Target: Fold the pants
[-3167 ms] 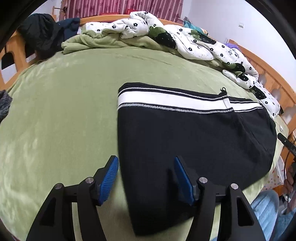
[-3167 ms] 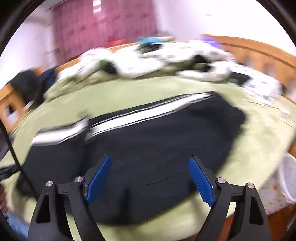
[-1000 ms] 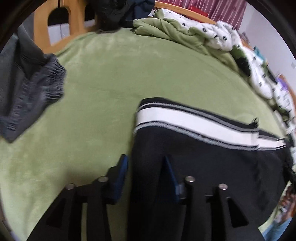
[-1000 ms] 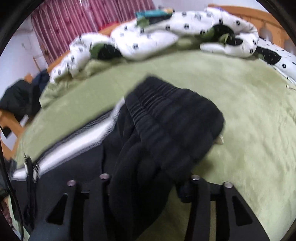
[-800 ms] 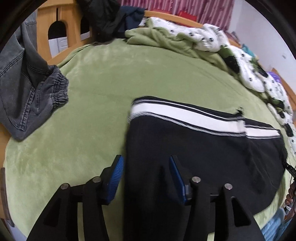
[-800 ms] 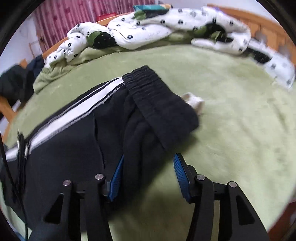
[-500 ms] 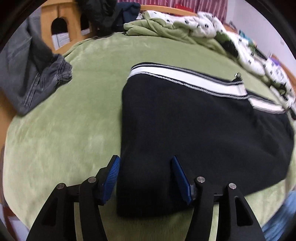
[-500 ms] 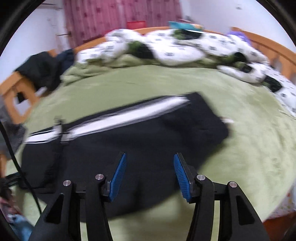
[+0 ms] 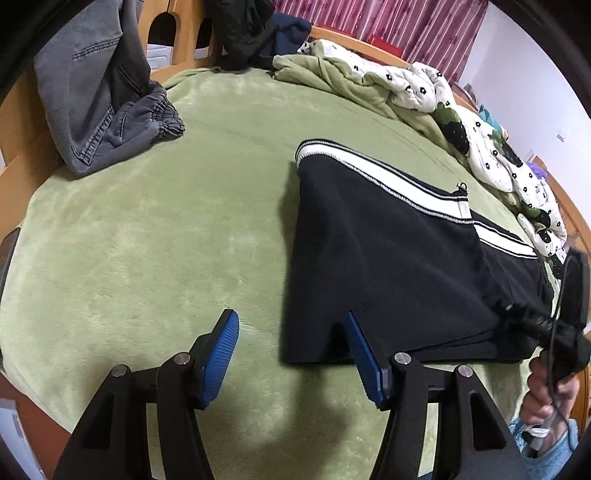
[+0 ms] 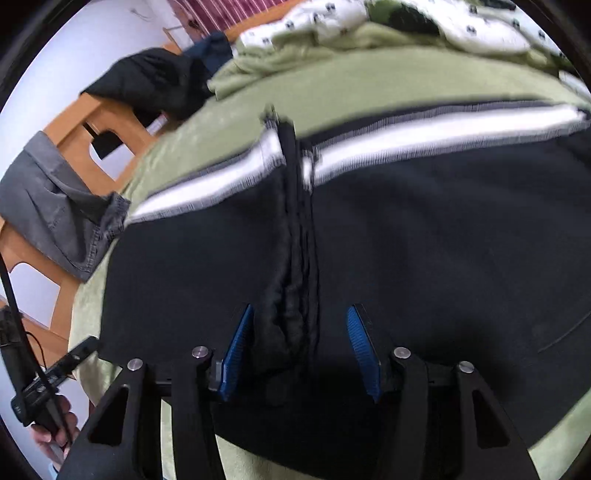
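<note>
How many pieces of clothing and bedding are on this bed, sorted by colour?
Black pants with white stripe: 1
Grey jeans: 1
Dark garments on the bed frame: 1 heap
White flowered quilt: 1
Green blanket: 1
Total: 5

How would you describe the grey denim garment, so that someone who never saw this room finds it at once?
Start from the wide bed with the green fleece blanket. At its wooden rail hangs a faded grey denim garment, its gathered cuff lying on the blanket. Unlike the black pants with a white side stripe nearby, it is grey, stitched and crumpled.
</note>
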Demonstrator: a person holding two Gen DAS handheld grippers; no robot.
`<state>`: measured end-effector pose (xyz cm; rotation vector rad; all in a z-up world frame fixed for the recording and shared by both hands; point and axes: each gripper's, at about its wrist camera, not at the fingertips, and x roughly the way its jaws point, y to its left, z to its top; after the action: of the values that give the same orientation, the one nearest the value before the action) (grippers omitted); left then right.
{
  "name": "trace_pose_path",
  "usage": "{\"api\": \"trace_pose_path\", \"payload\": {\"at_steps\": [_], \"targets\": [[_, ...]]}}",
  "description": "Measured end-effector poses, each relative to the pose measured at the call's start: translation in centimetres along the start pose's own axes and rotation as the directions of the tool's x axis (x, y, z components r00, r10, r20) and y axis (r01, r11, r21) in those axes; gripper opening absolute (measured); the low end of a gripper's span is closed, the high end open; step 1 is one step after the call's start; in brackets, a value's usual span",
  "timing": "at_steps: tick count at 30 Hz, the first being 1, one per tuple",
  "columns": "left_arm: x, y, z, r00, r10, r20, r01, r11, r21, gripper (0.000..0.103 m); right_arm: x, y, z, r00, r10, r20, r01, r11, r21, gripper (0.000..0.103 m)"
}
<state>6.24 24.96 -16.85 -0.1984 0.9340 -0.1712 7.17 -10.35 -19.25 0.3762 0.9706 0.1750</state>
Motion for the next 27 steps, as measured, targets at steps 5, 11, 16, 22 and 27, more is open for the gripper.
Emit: {"api": "trace_pose_path", "payload": {"at_steps": [5,11,16,22,27], "targets": [[-0.7,0.4,0.5,0.999,-0.011,0.036,0.01,1.0,0.004,0.058,-3.3,0.1,-0.5,0.993,0.102,0.055,-0.104,0.994,0.044,0.021],[-0.6,-0.8,2.4,0.998,-0.013,0.055,0.011,0.999,0.048,0.059,-1.1,1.3,-2.9,1.0,-0.009,0.015,0.01,0.999,-0.034,0.024],[-0.6,-2.4,4.1,0.996,-0.056,0.074,0.047,0.992,0.115,0.059,-3.5,2.2,-0.6,0.997,-0.023,0.075,0.031,0.993,-0.115,0.031],[2.1,-4.5,7.8,0.99,-0.129,0.049,0.121,0.982,0.144,0.059,-2.6,3.7,6.3,0.978,-0.068,0.2,0.116,0.963,-0.244,0.04],[6.4,-3.8,8.7,0.991,-0.128,-0.028,0.13,0.987,0.09,0.059,3.6,2.7,10.2,0.991,-0.1,0.089,0.119,0.961,-0.251,0.04]]}}
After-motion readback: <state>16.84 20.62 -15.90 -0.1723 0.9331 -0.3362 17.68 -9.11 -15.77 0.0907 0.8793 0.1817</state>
